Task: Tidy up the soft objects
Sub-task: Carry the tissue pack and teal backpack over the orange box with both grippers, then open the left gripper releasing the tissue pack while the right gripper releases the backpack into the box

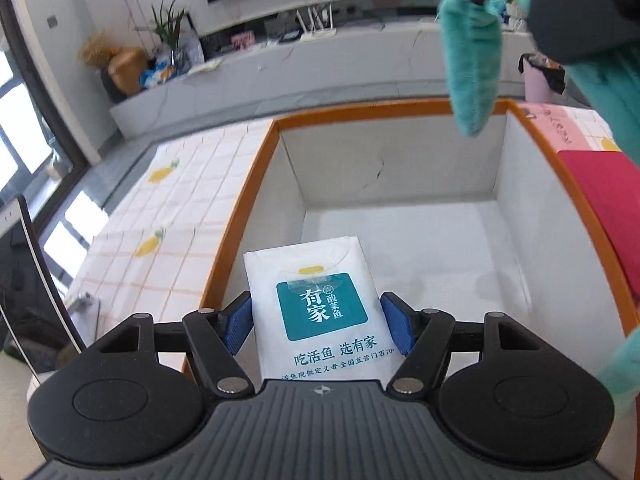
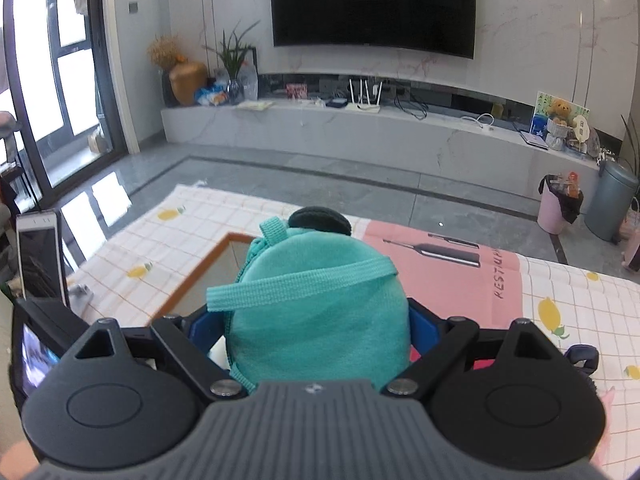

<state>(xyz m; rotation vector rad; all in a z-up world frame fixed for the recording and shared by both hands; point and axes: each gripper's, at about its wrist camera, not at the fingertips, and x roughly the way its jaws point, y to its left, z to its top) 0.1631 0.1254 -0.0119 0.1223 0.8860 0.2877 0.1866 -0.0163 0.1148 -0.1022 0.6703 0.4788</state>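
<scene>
Teal plush [image 2: 316, 308] fills the middle of the right wrist view, hiding both fingertips of the right gripper [image 2: 316, 332]; only slivers of blue pad [image 2: 426, 330] show at its flanks, pressed against the soft body, so the jaws are clamped wide on it. A woven strap [image 2: 300, 284] crosses the plush, and a dark round patch [image 2: 320, 220] tops it. From the left wrist view the same toy hangs at upper right, cut off by the frame edge, one fuzzy limb [image 1: 474, 64] dangling over the bin [image 1: 240, 216]. The bin is an orange-rimmed box with smooth white walls; its near end is hidden behind the left gripper [image 1: 316, 320]. That gripper pinches a flat white tissue pack [image 1: 316, 296] with a teal label between ribbed blue pads, held over the bin's near end. Checked cloth [image 1: 180, 216] with lemon prints covers the table; a pink sheet [image 2: 440, 272] lies beside the bin. Background is slightly blurred.
</scene>
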